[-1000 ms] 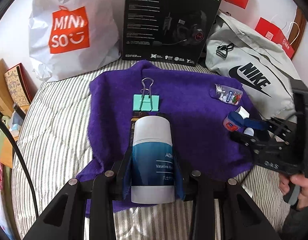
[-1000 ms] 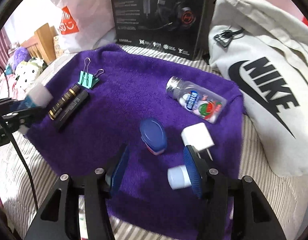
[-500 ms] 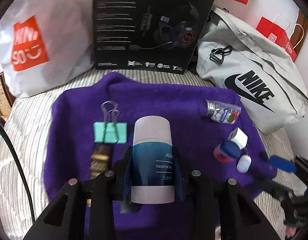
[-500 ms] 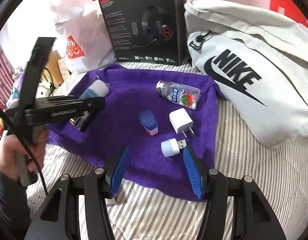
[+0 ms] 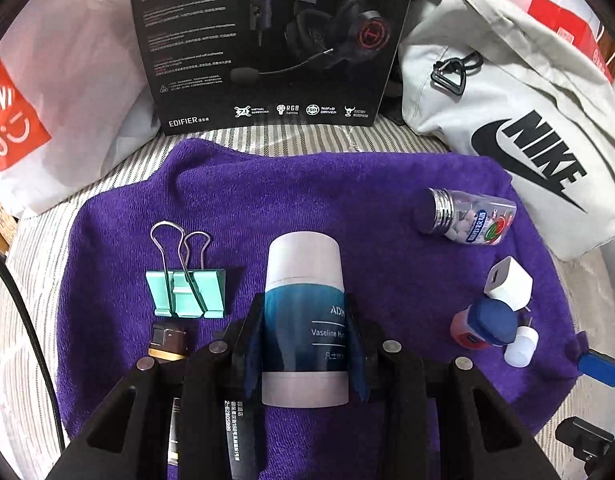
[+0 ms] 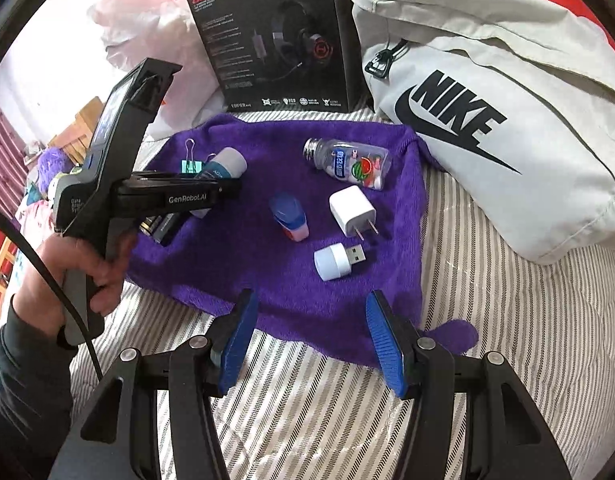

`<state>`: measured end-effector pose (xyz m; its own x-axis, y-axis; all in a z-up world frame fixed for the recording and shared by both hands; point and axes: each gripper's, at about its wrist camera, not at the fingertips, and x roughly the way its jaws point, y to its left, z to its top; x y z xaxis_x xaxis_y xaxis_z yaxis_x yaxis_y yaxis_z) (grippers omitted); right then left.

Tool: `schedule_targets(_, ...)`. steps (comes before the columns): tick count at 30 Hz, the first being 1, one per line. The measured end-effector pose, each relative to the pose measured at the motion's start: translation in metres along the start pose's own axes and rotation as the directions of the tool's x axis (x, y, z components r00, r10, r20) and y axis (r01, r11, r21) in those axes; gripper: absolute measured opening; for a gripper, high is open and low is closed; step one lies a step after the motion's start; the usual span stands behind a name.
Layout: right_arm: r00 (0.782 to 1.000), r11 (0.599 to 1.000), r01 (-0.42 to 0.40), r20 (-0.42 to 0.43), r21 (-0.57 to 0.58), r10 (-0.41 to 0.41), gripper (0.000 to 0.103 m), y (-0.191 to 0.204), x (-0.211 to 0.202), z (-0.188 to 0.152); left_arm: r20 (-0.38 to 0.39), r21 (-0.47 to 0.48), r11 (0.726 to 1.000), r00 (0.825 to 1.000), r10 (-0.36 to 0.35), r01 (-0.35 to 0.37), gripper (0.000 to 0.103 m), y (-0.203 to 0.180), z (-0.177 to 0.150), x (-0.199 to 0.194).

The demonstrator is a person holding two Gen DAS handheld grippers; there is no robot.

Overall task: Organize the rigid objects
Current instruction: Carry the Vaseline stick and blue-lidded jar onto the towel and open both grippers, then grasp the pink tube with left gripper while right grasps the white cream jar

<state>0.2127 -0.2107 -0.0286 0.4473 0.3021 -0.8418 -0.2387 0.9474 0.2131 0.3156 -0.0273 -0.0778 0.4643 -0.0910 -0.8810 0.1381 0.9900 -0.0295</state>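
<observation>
— Under both claws, what's there?
— A purple towel (image 5: 307,200). The left gripper (image 5: 303,344) is clenched on a Vaseline tube (image 5: 303,312) (cap pointing away), binder clip (image 5: 186,288) just left.
— The right gripper (image 6: 311,336)?
— Released, with a USB plug (image 6: 337,260) ahead.

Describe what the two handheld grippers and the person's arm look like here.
Both grippers are black plastic with ribbed blue pads lining the jaws. The left gripper carries white "GenRobot.AI" lettering on its body and a black cable. The left hand emerges from a dark sleeve.
</observation>
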Motion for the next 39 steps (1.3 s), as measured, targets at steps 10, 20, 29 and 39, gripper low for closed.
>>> schedule_targets(10,1.000,1.000,-0.006,-0.006,0.024,0.006,0.056,-0.003,-0.007,-0.011,-0.001,0.039,0.999,0.999,0.034,-0.034,0.043,-0.006,-0.003,0.005)
schedule_targets(20,0.999,0.999,0.012,0.031,0.052,-0.014,0.056,-0.001,-0.036,-0.026,-0.004,0.021,0.999,0.999,0.038,-0.038,0.053,-0.005,-0.023,-0.018)
schedule_targets(29,0.998,0.995,0.020,0.051,0.101,-0.025,0.056,0.003,-0.050,-0.047,0.054,0.043,0.999,0.999,0.000,-0.002,0.053,-0.014,-0.067,-0.085)
schedule_targets(39,0.992,0.987,0.094,0.072,0.127,-0.104,0.057,-0.007,-0.090,-0.093,0.008,0.091,0.993,0.997,-0.073,0.072,0.053,-0.058,-0.138,-0.117)
